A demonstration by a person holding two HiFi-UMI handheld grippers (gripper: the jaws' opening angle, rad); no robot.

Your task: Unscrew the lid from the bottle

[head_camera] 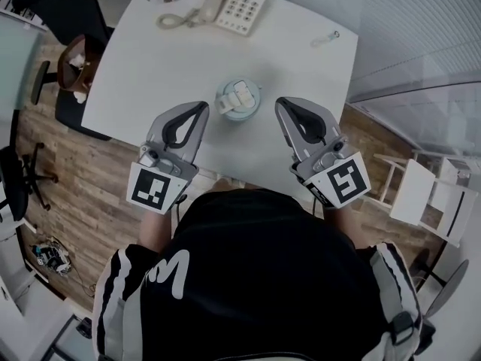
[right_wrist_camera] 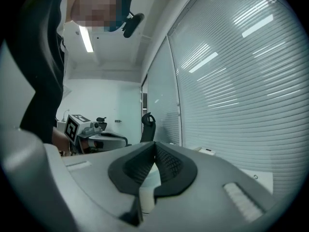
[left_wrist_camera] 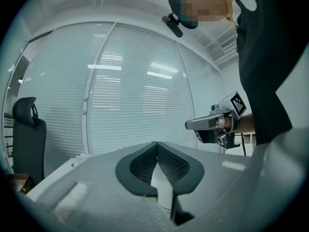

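Note:
A squat pale-teal bottle (head_camera: 238, 101) with a white lid stands upright on the white table (head_camera: 150, 59), near the table's front edge. My left gripper (head_camera: 203, 109) hangs just left of the bottle and my right gripper (head_camera: 280, 104) just right of it. Both are apart from the bottle and point toward the far side of the table. The jaws of each gripper are shut with nothing between them. In the left gripper view the shut jaws (left_wrist_camera: 157, 144) meet in a line, and the right gripper (left_wrist_camera: 189, 125) shows beyond them. The right gripper view shows shut jaws (right_wrist_camera: 154, 144) too.
A white desk telephone (head_camera: 237, 4) with a coiled cord lies at the table's far edge, and a small clear object (head_camera: 325, 39) lies at the far right. A black office chair (head_camera: 64, 10) stands at the left and a white stool (head_camera: 421, 194) at the right. Glass walls with blinds surround the room.

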